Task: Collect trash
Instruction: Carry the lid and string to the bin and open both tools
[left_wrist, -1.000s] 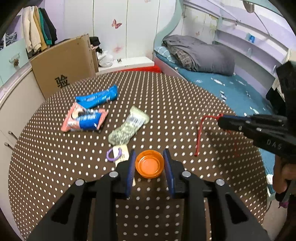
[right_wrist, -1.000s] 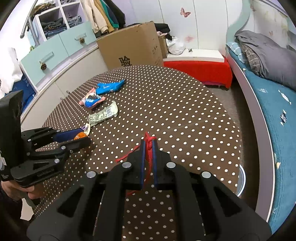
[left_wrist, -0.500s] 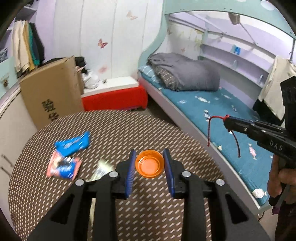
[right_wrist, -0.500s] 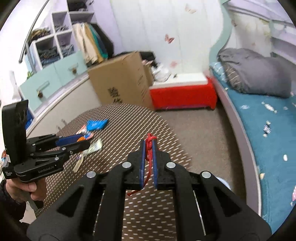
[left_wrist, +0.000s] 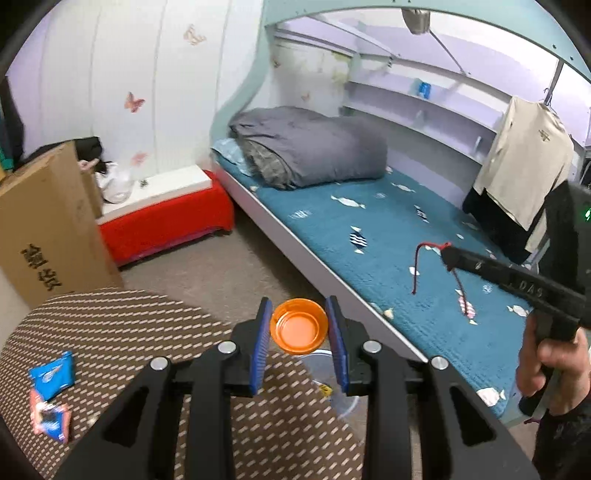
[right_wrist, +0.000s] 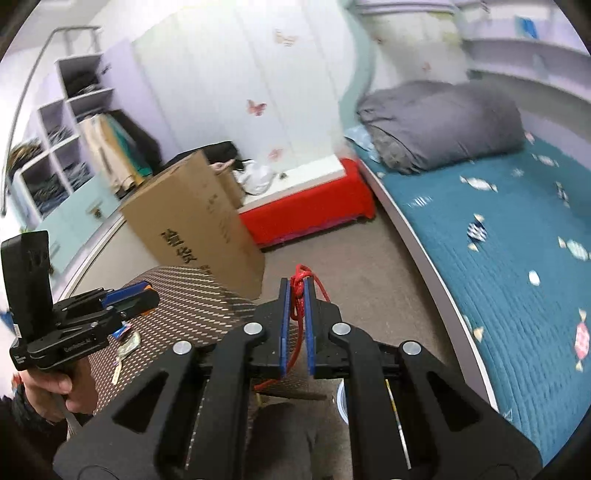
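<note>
Beyond the edge of the dotted round table (left_wrist: 122, 332), both tools are held out in the air. Left gripper (left_wrist: 298, 326) pinches an orange cap (left_wrist: 298, 326) between its blue pads, held above a clear plastic tub (left_wrist: 332, 384) on the floor. Right gripper (right_wrist: 296, 295) is pressed together on a red string (right_wrist: 300, 284), whose loose ends dangle; in the left view it hangs in front of the teal bed (left_wrist: 369, 236). Snack wrappers (left_wrist: 50, 391) lie on the table. A cardboard box (right_wrist: 195, 225) stands beside the table.
</note>
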